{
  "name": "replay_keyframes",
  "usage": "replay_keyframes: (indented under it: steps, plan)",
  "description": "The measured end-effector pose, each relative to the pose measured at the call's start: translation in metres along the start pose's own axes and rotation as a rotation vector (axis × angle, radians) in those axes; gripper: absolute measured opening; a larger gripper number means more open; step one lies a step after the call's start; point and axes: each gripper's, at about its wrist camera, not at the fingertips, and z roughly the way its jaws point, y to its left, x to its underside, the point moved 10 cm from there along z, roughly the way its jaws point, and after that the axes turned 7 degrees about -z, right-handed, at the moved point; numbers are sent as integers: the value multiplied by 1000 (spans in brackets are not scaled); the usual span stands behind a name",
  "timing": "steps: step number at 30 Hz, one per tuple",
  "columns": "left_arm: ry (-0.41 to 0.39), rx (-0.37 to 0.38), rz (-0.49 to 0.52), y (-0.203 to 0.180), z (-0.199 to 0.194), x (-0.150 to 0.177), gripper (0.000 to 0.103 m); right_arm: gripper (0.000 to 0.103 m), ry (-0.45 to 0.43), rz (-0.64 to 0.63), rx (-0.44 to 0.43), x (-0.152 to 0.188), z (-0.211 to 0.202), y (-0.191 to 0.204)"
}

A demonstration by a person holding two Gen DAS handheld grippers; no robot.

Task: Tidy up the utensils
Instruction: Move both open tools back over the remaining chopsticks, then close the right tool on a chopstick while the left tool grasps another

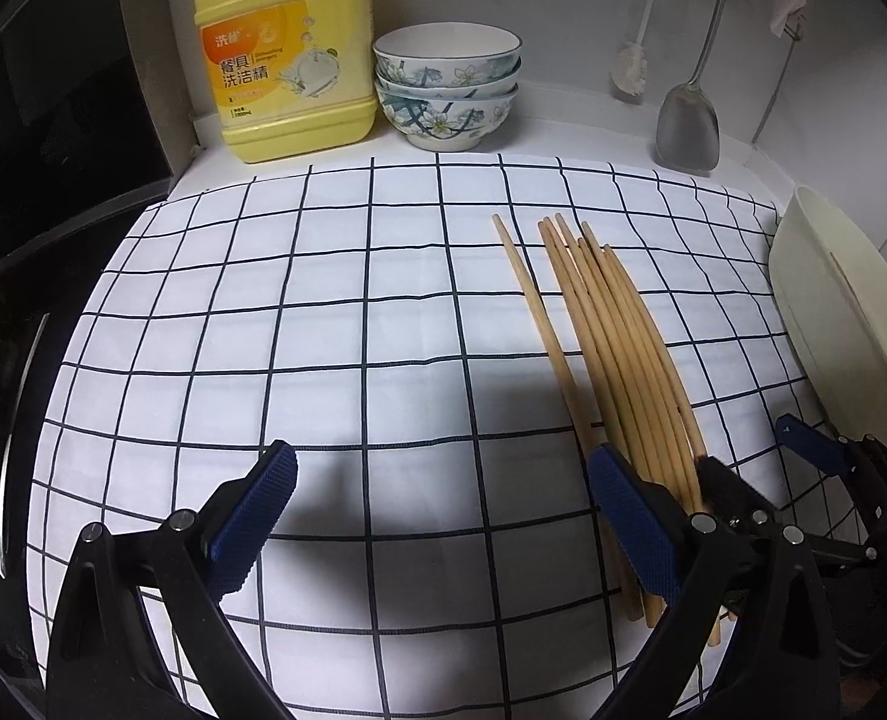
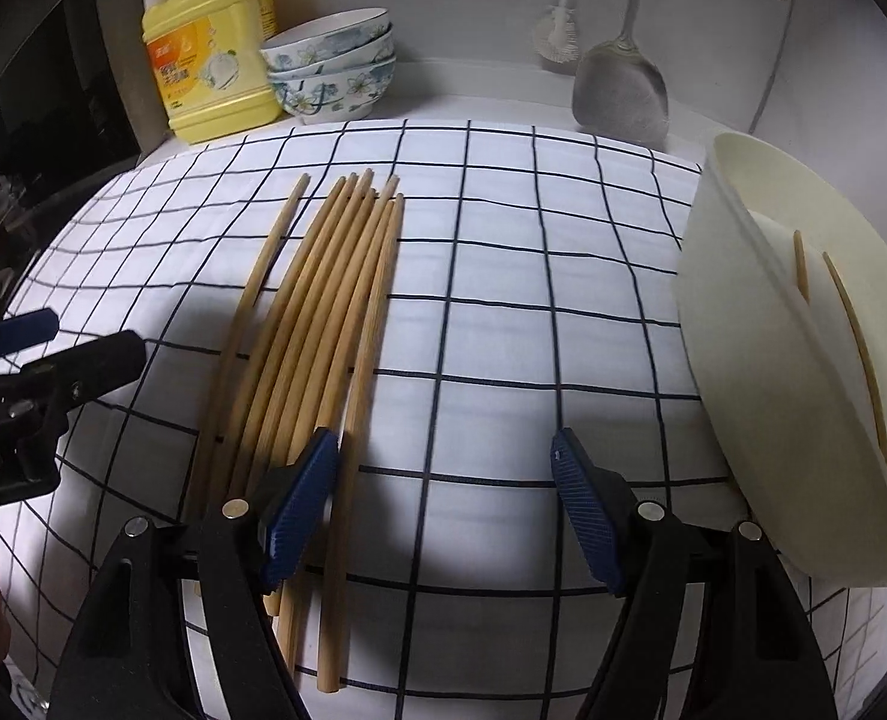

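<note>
Right claw [image 2: 443,498] spread wide, gripping nothing, low over the checked cloth [image 2: 503,276]; its left pad [image 2: 299,504] sitting over the near ends of the chopsticks [image 2: 323,312], its right pad [image 2: 584,501] over bare cloth toward the cream holder [image 2: 743,312]. Left claw [image 1: 443,516] likewise spread wide and empty; its right pad [image 1: 635,516] over the same near ends, its left pad [image 1: 257,504] well out over bare cloth.

Outward from there: a loose bundle of bamboo chopsticks flat on the cloth, one stick lying a little apart on the left of the rest; long axis running away from both claws toward the back wall, tips fanned slightly at the far end. Bundle offset to the left of the right claw's centre and to the right of the left claw's centre, so lying between the two; neither centred on it. Judged nearer to the right claw, which also stands next to the holder; a small shift leftward would probably bring the sticks between its pads, across their length.

Cream holder tilted at the right edge of the tabletop, with two sticks [image 2: 851,348] already showing inside; task judged under way, most sticks yet to go in.

Further back: yellow detergent jug [image 2: 209,60], stacked floral bowls [image 2: 335,72], a hanging metal spatula [image 2: 620,90] and a white brush [image 2: 557,36] against the wall.
</note>
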Motion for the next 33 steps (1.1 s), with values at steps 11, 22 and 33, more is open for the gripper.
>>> replay_keyframes:
  steps: [11,22,33]
  plan:
    - [11,24,15,-16,15,-3,96,69,1,28,50,0,3,-25]
    - [28,-40,-12,-15,39,-9,96,70,0,51,49,4,3,-38]
    - [53,-67,0,-13,46,-2,97,69,-5,55,41,1,4,-34]
